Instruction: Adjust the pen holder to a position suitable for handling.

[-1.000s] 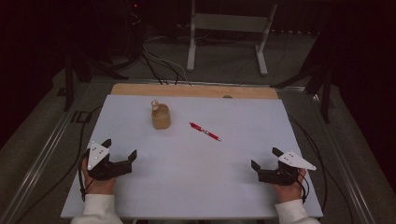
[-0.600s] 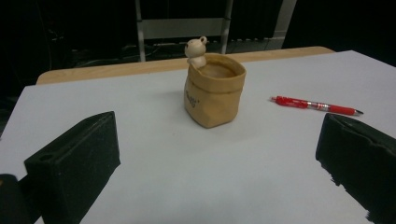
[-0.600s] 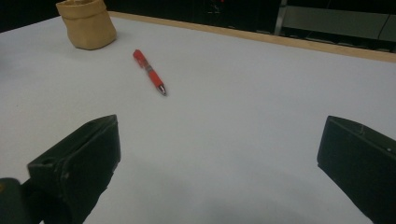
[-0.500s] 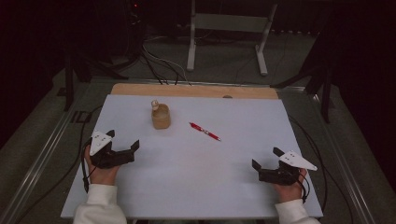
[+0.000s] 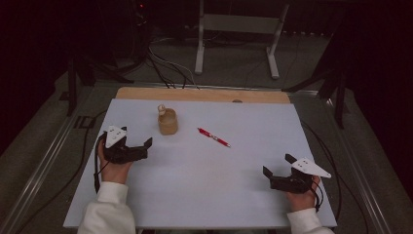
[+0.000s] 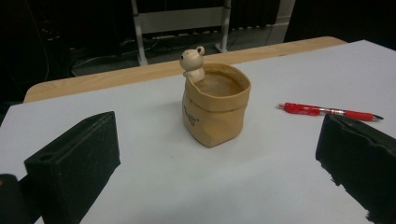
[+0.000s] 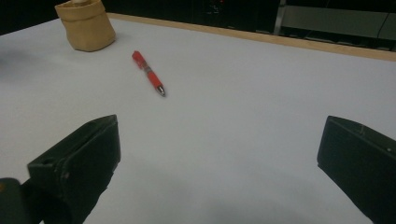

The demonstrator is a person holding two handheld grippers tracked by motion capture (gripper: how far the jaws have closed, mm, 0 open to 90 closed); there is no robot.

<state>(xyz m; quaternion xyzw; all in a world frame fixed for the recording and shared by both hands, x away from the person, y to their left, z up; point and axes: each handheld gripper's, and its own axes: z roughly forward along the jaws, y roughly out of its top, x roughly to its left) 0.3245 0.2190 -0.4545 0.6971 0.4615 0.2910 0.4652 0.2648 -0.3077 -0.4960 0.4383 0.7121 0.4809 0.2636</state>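
Both claws are gaping wide; the left claw (image 5: 141, 146) is nearing the tan bear-topped fabric pot (image 5: 167, 122) and should be straddling its soft sides squarely.

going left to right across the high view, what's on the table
left tool → tan pot with a little bear on its rim → red pen → right tool

White table top (image 5: 204, 185) with wooden far edge (image 5: 204, 94); beyond, dark floor, trailing cables (image 5: 165, 68), grey metal stand (image 5: 238, 29); dim lighting.
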